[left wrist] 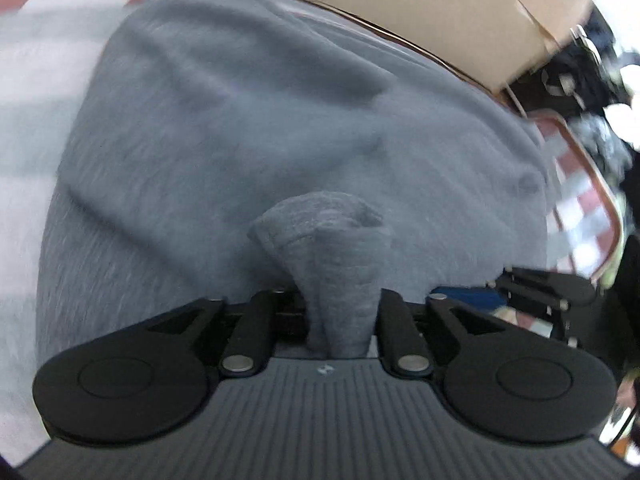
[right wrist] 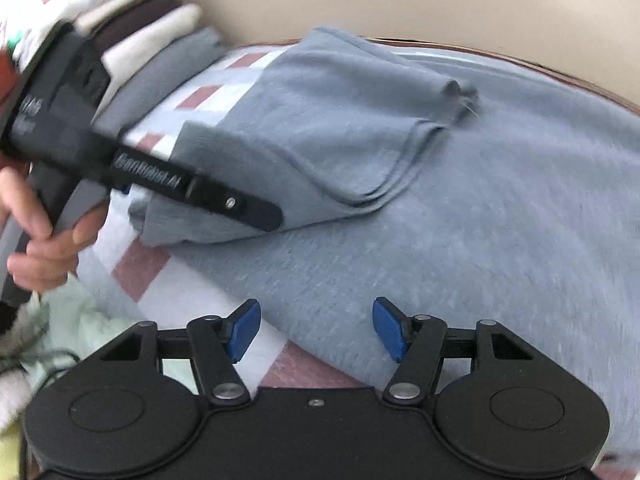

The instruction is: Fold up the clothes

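A grey-blue garment [left wrist: 240, 120] lies spread over a red-and-white checked cloth [right wrist: 140, 264]. In the left wrist view a bunched fold of it [left wrist: 332, 248] stands up between the jaws of my left gripper [left wrist: 340, 300], which is shut on it; the cloth hides the pads. The right wrist view shows the left gripper [right wrist: 268, 216] at the edge of a part folded over onto the garment [right wrist: 320, 140], with a hand [right wrist: 40, 240] on its grip. My right gripper [right wrist: 316, 328] is open, its blue pads [right wrist: 244, 332] hanging empty over the garment's near edge [right wrist: 480, 220].
A stack of folded clothes [right wrist: 160, 40] sits at the far left of the table. A pale green cloth [right wrist: 80, 332] lies at the lower left. A beige surface [left wrist: 400, 0] runs beyond the table's rounded brown rim [left wrist: 592, 184], with dark clutter [left wrist: 580, 80] past it.
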